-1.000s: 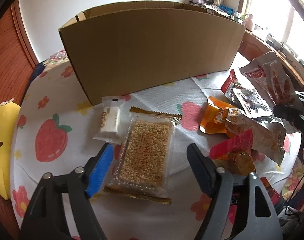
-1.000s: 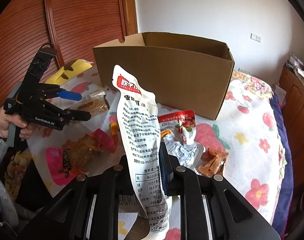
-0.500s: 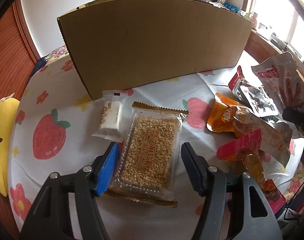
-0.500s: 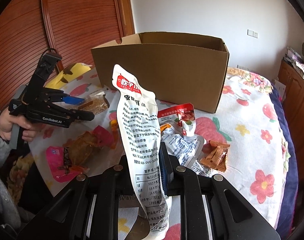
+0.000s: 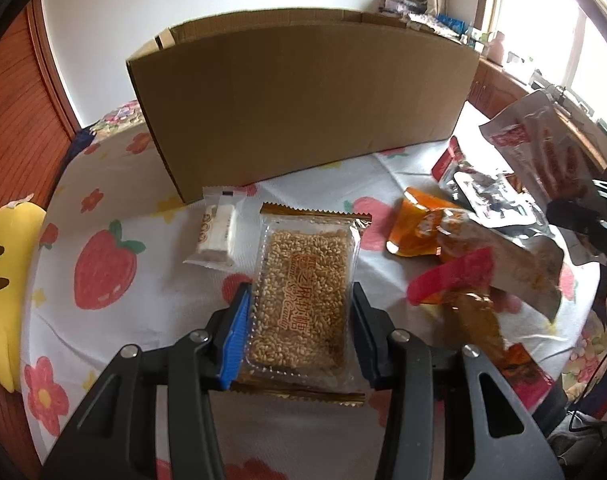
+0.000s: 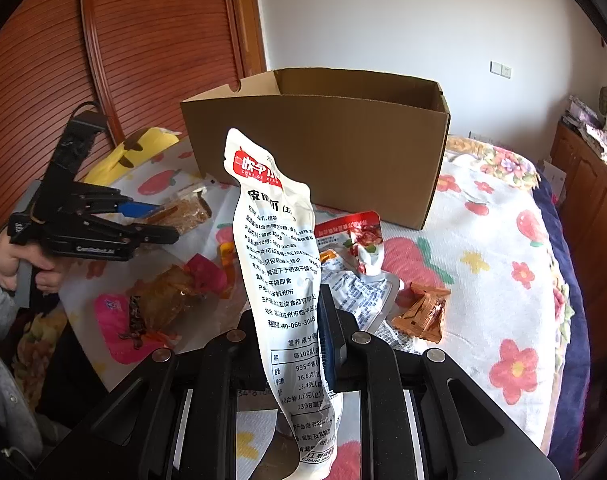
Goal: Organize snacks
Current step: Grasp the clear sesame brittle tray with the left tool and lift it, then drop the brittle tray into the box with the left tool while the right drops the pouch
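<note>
Box interior: cardboard box (image 6: pixel 323 152) shows nothing inside where visible; most snacks lie loose on the tablecloth (image 5: pixel 115 184). Left gripper (image 5: pixel 299 332) jaws closing around the sesame bar pack (image 5: pixel 303 300), lying before the box. Right gripper (image 6: pixel 291 344) clamps the white pouch (image 6: pixel 279 264) aloft. Nearly all sorting remains.

The cardboard box (image 5: pixel 303 96) is plain brown. The cloth (image 5: pixel 115 184) is white, printed with red strawberries and flowers. The sesame candy pack (image 5: pixel 303 300) is clear with gold edges; the pouch (image 6: pixel 279 264) is white with a red label.
</note>
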`<action>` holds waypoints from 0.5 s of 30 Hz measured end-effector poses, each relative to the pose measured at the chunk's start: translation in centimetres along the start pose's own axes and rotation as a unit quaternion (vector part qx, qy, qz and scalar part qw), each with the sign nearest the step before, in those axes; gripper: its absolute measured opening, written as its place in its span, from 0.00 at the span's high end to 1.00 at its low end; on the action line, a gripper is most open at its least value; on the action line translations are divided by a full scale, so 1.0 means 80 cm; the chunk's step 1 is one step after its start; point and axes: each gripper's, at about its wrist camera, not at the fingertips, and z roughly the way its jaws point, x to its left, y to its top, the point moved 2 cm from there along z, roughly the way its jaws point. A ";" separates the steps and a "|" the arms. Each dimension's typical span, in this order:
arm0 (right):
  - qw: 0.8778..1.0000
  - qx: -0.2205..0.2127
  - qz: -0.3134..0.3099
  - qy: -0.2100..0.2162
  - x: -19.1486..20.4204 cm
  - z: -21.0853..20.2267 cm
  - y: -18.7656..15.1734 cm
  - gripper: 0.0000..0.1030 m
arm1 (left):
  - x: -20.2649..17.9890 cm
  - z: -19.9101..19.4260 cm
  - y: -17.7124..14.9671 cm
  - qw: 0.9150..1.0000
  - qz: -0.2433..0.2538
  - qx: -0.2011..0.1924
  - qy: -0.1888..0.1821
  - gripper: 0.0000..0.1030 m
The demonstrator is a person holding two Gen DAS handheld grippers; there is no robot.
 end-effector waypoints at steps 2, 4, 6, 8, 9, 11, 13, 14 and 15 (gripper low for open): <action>1.000 0.000 -0.001 -0.001 0.001 -0.002 0.001 0.84 | -0.003 -0.010 0.001 1.000 -0.001 -0.009 -0.007 0.56; 1.000 -0.001 -0.002 -0.002 0.003 -0.004 0.002 0.84 | -0.006 -0.024 0.004 1.000 -0.001 -0.021 -0.013 0.56; 1.000 -0.002 -0.003 -0.003 0.004 -0.005 0.004 0.84 | -0.009 -0.037 0.010 0.999 0.000 -0.037 -0.016 0.56; 1.000 -0.003 -0.004 -0.003 0.004 -0.007 0.006 0.84 | -0.010 -0.048 0.016 0.999 -0.001 -0.049 -0.021 0.56; 1.000 -0.005 -0.005 -0.003 0.005 -0.008 0.009 0.84 | -0.011 -0.055 0.019 0.998 0.000 -0.057 -0.021 0.56; 1.000 -0.008 -0.006 -0.002 0.006 -0.011 0.014 0.84 | -0.011 -0.063 0.027 0.998 0.001 -0.068 -0.019 0.56; 1.000 -0.011 -0.009 -0.002 0.006 -0.012 0.021 0.84 | -0.012 -0.070 0.038 0.997 0.000 -0.078 -0.015 0.56; 1.000 -0.013 -0.011 -0.003 0.006 -0.013 0.024 0.84 | -0.011 -0.073 0.041 0.996 -0.001 -0.083 -0.014 0.56; 1.000 -0.016 -0.015 -0.005 0.006 -0.015 0.030 0.84 | -0.010 -0.075 0.045 0.996 -0.002 -0.087 -0.013 0.56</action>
